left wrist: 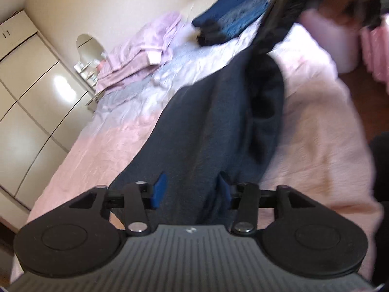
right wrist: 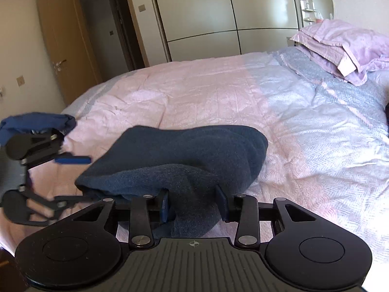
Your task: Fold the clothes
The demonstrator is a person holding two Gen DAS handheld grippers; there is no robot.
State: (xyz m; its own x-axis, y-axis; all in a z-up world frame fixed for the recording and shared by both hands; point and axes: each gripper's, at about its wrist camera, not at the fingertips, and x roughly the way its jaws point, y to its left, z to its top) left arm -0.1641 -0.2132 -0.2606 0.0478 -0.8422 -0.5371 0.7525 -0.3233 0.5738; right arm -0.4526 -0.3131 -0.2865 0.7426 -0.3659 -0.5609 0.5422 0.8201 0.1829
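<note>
On bed [right wrist: 218,92], one navy garment [right wrist: 184,150], two grippers [right wrist: 193,205] clamping it

Bright daylight; left view motion-blurred, glare on wardrobe [left wrist: 60,85].

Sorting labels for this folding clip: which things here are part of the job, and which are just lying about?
Part of the job:
- dark blue garment, gripped at two spots
- left gripper
- right gripper
- stack of folded blue clothes

Just lying about:
- lilac pillows
- pink bedcover
- wardrobe
- door
</note>
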